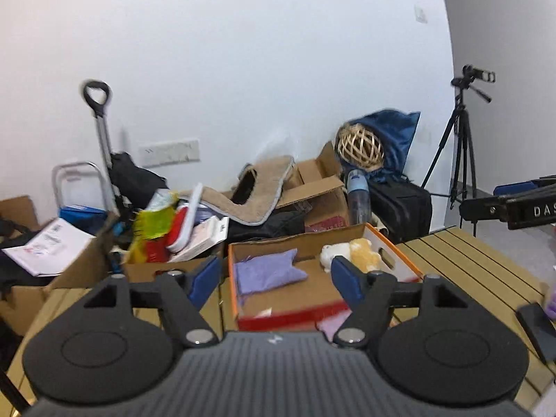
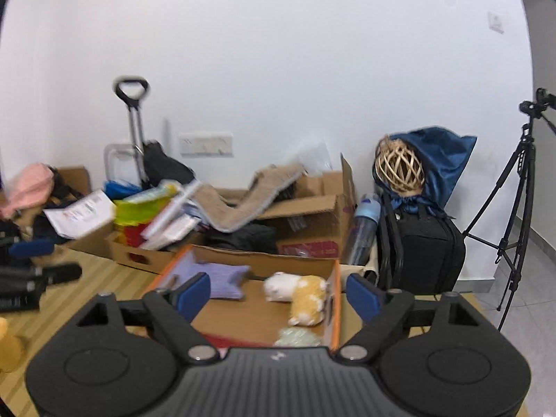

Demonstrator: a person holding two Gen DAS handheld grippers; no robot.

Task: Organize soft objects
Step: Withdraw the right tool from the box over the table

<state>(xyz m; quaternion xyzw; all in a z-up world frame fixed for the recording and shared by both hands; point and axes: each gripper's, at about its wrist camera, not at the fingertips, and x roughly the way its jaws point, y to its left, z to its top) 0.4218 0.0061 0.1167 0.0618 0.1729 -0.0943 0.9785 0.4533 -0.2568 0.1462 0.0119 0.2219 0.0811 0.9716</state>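
Orange-rimmed cardboard box (image 2: 335, 299) on the slatted tabletop (image 1: 486, 264) holds a purple pillow (image 1: 267, 271) and plush hamster (image 2: 305, 295), just beyond both wide, empty tongs (image 1: 274, 274) (image 2: 278, 292); cluttered cartons (image 2: 305, 208) stand behind.

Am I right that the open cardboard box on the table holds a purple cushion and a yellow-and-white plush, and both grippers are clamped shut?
Not quite. The box holds the purple cushion and plush, but both wrist views show the left gripper and right gripper open and empty.
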